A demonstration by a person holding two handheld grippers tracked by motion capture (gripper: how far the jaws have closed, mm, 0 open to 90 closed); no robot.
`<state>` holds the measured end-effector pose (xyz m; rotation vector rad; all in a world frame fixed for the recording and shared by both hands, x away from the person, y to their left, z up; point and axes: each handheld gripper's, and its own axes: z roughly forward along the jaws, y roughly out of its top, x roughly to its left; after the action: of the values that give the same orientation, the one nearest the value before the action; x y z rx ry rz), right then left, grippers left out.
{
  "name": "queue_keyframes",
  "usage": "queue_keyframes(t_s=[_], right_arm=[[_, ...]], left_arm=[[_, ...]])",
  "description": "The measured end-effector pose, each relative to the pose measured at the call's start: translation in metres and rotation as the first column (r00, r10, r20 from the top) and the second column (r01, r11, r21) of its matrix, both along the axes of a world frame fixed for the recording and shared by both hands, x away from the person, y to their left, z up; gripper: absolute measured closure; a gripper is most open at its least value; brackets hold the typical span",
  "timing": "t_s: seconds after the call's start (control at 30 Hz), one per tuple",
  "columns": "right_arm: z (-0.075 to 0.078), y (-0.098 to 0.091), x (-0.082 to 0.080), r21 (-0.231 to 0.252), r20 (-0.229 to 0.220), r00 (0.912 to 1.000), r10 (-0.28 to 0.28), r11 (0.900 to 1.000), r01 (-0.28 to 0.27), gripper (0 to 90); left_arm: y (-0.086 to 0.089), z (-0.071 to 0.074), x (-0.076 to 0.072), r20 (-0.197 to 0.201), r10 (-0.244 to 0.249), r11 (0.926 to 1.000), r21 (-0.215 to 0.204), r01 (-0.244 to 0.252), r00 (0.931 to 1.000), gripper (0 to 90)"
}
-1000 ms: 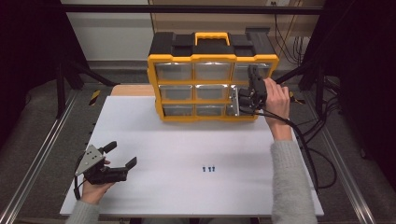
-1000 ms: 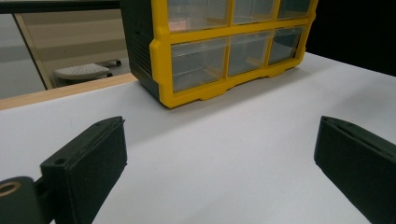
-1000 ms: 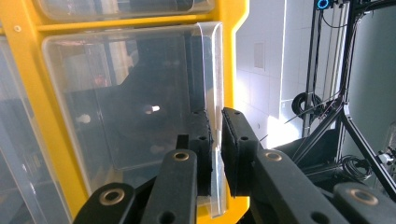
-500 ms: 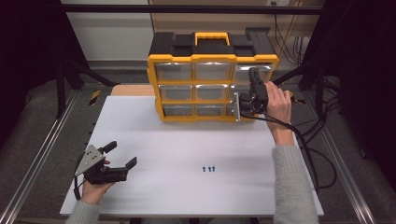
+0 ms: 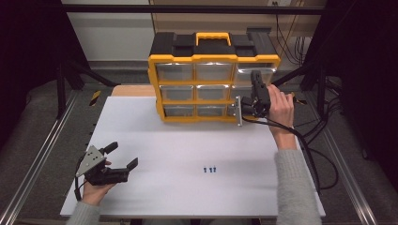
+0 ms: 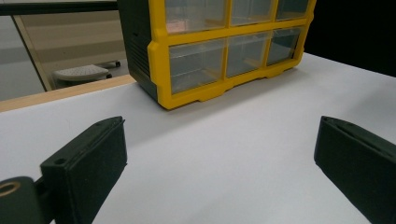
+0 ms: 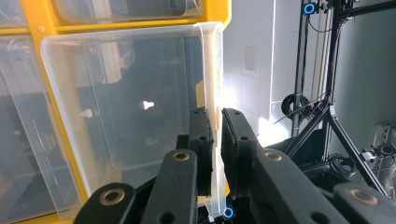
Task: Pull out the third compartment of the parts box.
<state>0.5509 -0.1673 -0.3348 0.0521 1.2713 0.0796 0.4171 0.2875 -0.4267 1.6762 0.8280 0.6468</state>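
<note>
From the high view, I look down on a white counter [image 5: 187, 154] framed by metal rails, dark floor on both sides and a pale wall behind. A yellow-and-black drawer cabinet [image 5: 211, 79] with a yellow handle stands at the far edge. My right tool [image 5: 244, 108] is at its lower right corner, pinching the front of a clear drawer [image 5: 239, 110] that sticks out from the frame. My left tool [image 5: 123, 158] rests near the front left corner, well apart. A few small blue screws [image 5: 210, 169] lie mid-counter.

In the left gripper view, the left tool [image 6: 219, 158] has its jaws spread wide over bare counter, the cabinet [image 6: 219, 51] beyond.

In the right gripper view, the right tool [image 7: 217, 149] is clamped on the edge of the clear drawer [image 7: 140, 93]; a tripod and cables stand behind. I can read no writing.
</note>
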Motion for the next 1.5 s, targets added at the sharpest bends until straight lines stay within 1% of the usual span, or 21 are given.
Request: queue_keyframes(t_s=[0.5,0.73,0.83,0.93,1.2,1.5], right_arm=[[-0.001,-0.001,-0.012,0.005,0.005,1.0000,-0.003,1.0000,0.003,83.3],[-0.002,-0.002,-0.018,-0.006,0.003,1.0000,0.000,1.0000,0.000,83.4],[-0.002,-0.001,-0.019,0.001,0.006,1.0000,0.001,1.0000,-0.001,83.6],[-0.003,-0.002,-0.021,-0.013,0.005,1.0000,0.004,0.9999,-0.004,84.4],[-0.003,-0.003,-0.024,-0.016,0.005,1.0000,0.002,0.9999,-0.002,84.6],[-0.003,-0.003,-0.031,-0.023,0.008,1.0000,0.002,0.9997,-0.002,84.6]], left_arm=[[0.000,0.000,0.000,0.001,0.000,1.0000,-0.003,0.000,1.0000,2.0],[0.000,0.000,0.000,0.001,0.002,1.0000,-0.004,-0.002,1.0000,2.0],[0.000,0.000,0.000,0.001,0.001,1.0000,-0.003,-0.001,1.0000,2.0],[0.000,0.000,0.000,0.001,0.000,1.0000,-0.003,0.000,1.0000,2.0],[0.000,0.001,-0.001,0.002,0.000,1.0000,-0.002,0.000,1.0000,2.0],[-0.001,0.001,-0.001,0.003,-0.001,1.0000,-0.002,0.001,1.0000,2.0]])
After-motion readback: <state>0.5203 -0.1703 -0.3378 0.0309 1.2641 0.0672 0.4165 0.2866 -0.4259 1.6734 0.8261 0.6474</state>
